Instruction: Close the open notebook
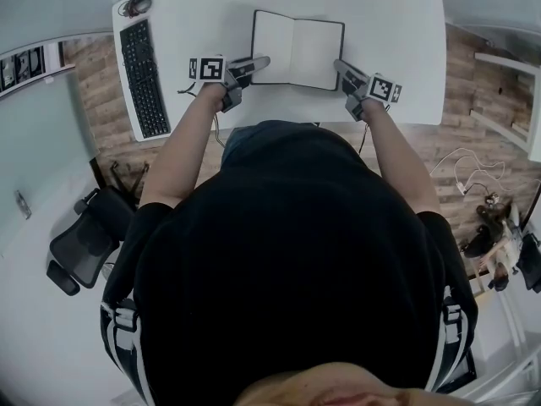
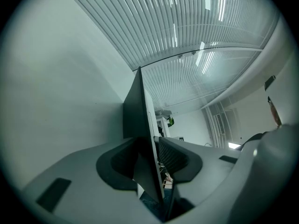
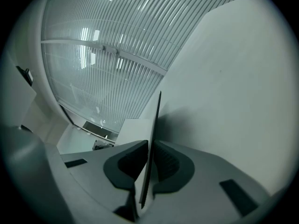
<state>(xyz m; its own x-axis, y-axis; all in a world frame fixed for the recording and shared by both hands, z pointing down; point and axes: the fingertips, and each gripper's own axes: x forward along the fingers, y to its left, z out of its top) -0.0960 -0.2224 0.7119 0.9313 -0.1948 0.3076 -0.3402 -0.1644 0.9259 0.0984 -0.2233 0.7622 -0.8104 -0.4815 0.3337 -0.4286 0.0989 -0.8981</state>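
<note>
An open black notebook (image 1: 296, 49) with blank white pages lies flat on the white table (image 1: 397, 24). My left gripper (image 1: 258, 62) is at the notebook's left edge. In the left gripper view the left cover (image 2: 135, 111) stands edge-on between the jaws of the left gripper (image 2: 149, 155); the jaws are open, with a gap beside the cover. My right gripper (image 1: 342, 68) is at the notebook's right edge. In the right gripper view the thin right cover (image 3: 156, 120) runs between the pads of the right gripper (image 3: 149, 160), which are shut on it.
A black keyboard (image 1: 144, 79) lies at the table's left side, with a coiled cable (image 1: 133, 7) beyond it. A black office chair (image 1: 84, 244) stands on the floor at the left. Cables (image 1: 465, 172) lie on the wooden floor at the right.
</note>
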